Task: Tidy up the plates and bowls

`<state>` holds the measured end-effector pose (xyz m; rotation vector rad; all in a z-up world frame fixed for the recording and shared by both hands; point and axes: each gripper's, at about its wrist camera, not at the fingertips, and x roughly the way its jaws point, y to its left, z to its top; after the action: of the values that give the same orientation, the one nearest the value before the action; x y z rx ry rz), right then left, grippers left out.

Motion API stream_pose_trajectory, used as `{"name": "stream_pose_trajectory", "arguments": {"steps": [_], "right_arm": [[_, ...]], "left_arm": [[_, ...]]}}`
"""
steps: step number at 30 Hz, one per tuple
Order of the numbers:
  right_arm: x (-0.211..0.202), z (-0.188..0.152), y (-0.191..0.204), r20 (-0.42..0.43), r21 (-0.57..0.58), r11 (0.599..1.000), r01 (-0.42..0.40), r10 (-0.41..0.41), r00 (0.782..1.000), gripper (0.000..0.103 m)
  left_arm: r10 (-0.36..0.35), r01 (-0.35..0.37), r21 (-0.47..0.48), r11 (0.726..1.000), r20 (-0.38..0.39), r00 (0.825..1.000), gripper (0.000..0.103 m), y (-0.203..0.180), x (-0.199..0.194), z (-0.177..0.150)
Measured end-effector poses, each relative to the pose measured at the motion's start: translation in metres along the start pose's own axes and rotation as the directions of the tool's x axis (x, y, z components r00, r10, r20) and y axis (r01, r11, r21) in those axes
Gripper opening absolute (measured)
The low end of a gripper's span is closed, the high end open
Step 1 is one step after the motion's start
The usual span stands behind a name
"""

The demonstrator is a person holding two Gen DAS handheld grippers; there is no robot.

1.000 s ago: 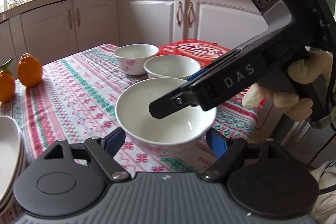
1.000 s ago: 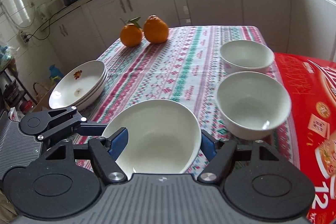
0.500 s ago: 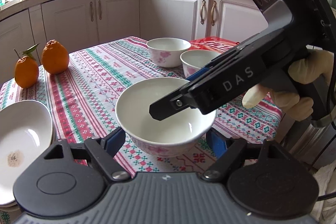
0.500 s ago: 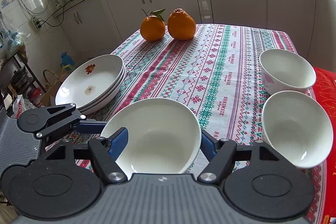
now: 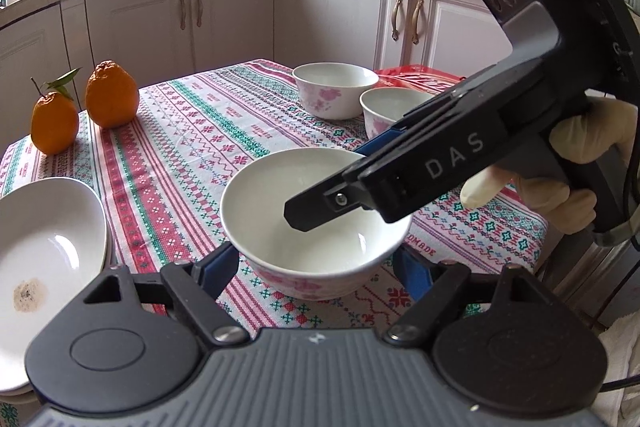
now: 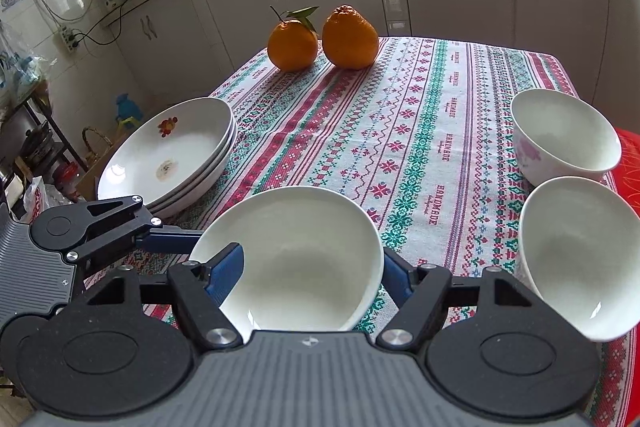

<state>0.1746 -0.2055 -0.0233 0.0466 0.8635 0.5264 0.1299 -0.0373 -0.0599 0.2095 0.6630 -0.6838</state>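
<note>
Left wrist view: left gripper (image 5: 316,267) pinches white bowl (image 5: 312,223) by both sides above tablecloth (image 5: 192,147); right gripper (image 5: 352,187) reaches over its rim, grip possibly on bowl wall.

Right wrist view: right gripper (image 6: 312,267) straddles bowl (image 6: 296,255); plate stack (image 6: 168,155) left of bowl, two bowls (image 6: 568,139) right.

White bowl (image 5: 316,227) upright, beside stacked plates (image 6: 168,155)

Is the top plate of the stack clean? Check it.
No, the top plate of the stack carries a brownish smudge near its middle and a red flower print nearer its far rim.
</note>
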Motion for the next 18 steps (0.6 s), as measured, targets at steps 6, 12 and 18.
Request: {"name": "stream_pose_trajectory", "arguments": {"steps": [6,12,18], "right_arm": [[-0.008,0.0,0.005,0.045,-0.04,0.999,0.012,-0.011,0.999,0.103],[-0.02,-0.004,0.003,0.068,-0.039,0.999,0.038,-0.035,0.997,0.103],[-0.04,-0.012,0.007,0.132,-0.061,0.987,0.148,-0.139,0.982,0.103]], "left_arm": [[-0.003,0.003,0.009,1.0,0.033,0.999,0.099,-0.002,-0.005,-0.001],[-0.002,0.002,-0.016,1.0,0.037,0.999,0.102,-0.001,-0.013,0.0],[0.0,0.0,-0.014,1.0,0.029,1.0,0.102,-0.002,-0.02,0.002]]}}
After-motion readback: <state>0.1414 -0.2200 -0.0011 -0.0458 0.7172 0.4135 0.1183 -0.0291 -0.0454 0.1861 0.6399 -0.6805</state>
